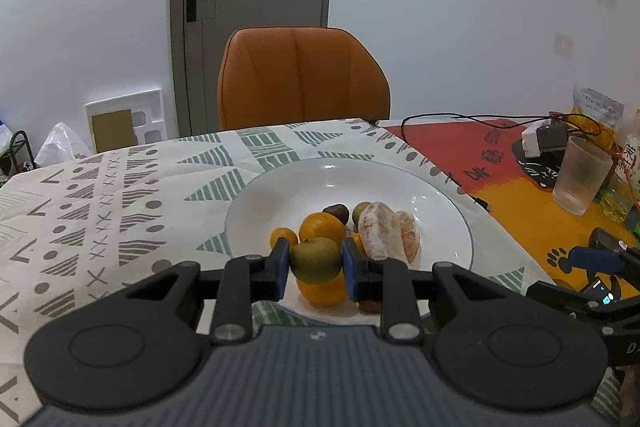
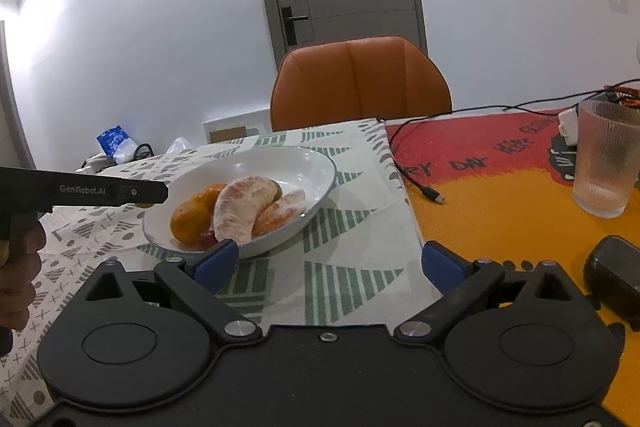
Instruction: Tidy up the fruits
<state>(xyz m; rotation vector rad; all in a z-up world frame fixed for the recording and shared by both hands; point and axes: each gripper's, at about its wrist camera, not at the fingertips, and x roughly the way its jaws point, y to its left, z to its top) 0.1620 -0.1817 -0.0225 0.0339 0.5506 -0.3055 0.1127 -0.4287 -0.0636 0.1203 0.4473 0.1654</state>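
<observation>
A small green fruit (image 1: pixel 316 259), olive-skinned and round, is shown clamped between the blue pads (image 1: pixel 280 259) of the left gripper (image 1: pixel 315 263), low in the centre of the left wrist frame, above the near part of the plate (image 1: pixel 440 203). It is judged light, firm and smooth, so liable to roll or slip; it is best held across its widest girth, as here, with modest pressure to avoid bruising. The oranges (image 1: pixel 322 227) behind it are likewise firm, whereas the peeled segments (image 1: pixel 390 233), right of centre, are soft and tear easily. In the right wrist frame the right gripper (image 2: pixel 330 263) is seen spread wide and empty over the patterned cloth (image 2: pixel 352 279) on the counter, its left pad (image 2: pixel 216 263) just before the plate rim.
</observation>
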